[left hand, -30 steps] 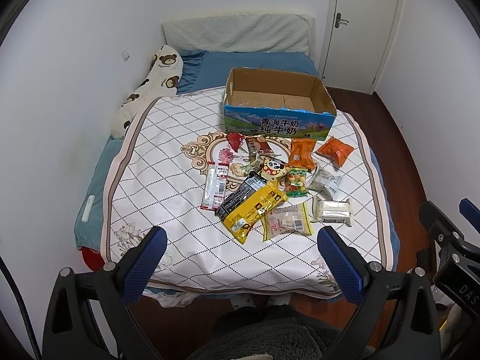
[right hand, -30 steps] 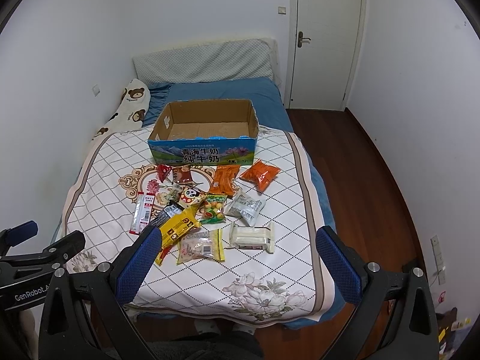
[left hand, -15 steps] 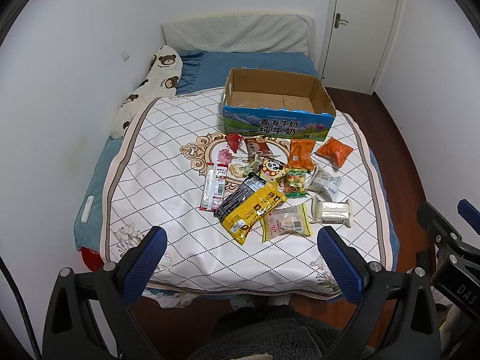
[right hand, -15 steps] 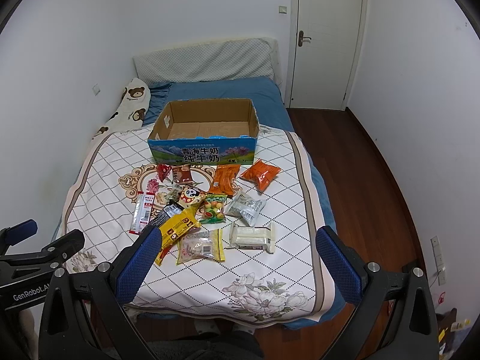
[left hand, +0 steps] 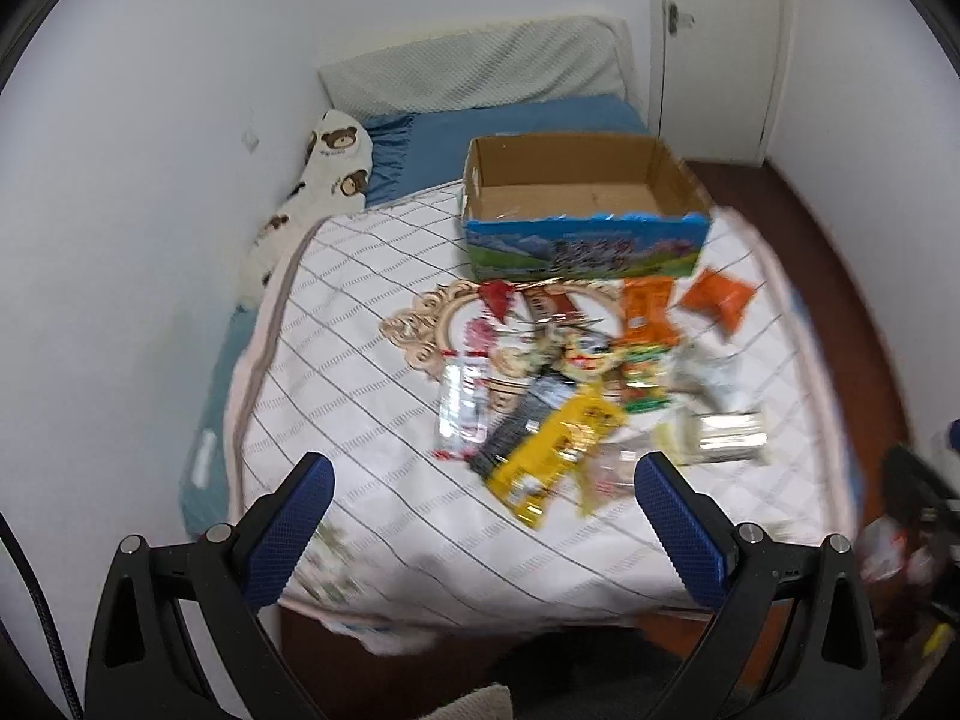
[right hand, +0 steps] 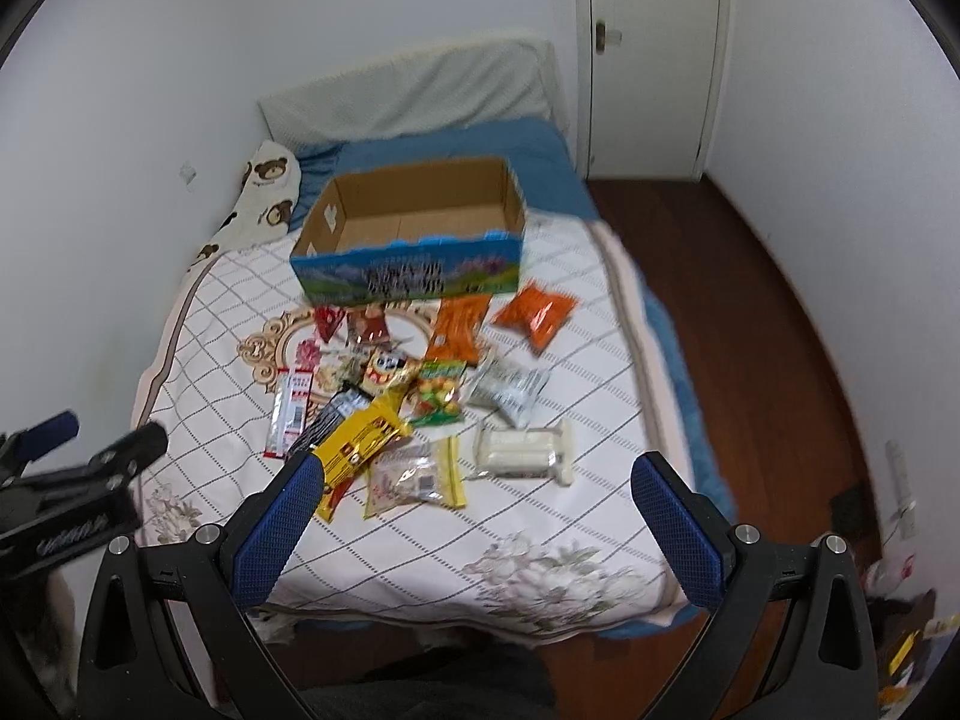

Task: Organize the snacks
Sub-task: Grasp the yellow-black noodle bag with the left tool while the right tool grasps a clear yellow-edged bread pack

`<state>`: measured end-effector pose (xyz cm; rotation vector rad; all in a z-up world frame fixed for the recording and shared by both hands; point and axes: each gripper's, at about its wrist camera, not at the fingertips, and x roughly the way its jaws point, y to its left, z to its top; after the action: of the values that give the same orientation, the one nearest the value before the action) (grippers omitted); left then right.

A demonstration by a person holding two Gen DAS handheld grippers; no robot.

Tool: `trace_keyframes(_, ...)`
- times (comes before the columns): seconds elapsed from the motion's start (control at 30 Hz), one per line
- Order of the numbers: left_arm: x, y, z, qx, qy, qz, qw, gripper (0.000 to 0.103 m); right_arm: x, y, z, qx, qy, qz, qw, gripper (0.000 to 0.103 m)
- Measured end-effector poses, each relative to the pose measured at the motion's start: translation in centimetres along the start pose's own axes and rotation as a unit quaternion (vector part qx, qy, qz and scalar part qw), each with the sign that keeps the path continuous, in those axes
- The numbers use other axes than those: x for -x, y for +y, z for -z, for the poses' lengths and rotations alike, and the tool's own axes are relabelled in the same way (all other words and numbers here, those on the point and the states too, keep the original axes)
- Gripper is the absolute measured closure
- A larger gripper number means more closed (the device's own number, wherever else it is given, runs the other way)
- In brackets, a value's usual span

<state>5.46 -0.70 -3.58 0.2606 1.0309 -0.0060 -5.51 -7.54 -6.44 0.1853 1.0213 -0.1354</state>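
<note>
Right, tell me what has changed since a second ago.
Both claws have started moving: the views are now blurred and the bed looms larger, so the left claw and right claw have come forward toward the snack pile. Neither has taken hold of anything; both stay open and empty. The snacks lie where they were on the quilt, and the cardboard box is still empty.

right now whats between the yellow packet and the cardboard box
In the right wrist view, small snacks lie between the yellow packet and the cardboard box: a panda-faced packet, then a brown packet.
</note>
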Motion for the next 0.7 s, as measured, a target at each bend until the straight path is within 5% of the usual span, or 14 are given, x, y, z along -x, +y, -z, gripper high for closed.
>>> trace_keyframes(0.23,-12.3,-3.0,-1.2,-0.15,0.087,-0.006,0.9849,0.0,-10.3,-3.0,0.7,-0.065,0.091,-0.026,0.993,0.0)
trace_keyframes(0.4,-20.5,-6.9,-0.6,-0.258,0.141,0.007,0.9559,0.0,-17.5,-5.5,1.9,-0.147,0.157,-0.042,0.976,0.0)
trace_keyframes(0.6,-27.8,-10.1,0.5,-0.336,0.203,0.038,0.919,0.0,-23.2,-6.6,3.8,-0.238,0.228,-0.076,0.941,0.0)
trace_keyframes(0.7,-30.3,-10.8,0.9,-0.341,0.228,0.056,0.9101,0.0,-24.5,-5.7,4.6,-0.247,0.247,-0.075,0.934,0.0)
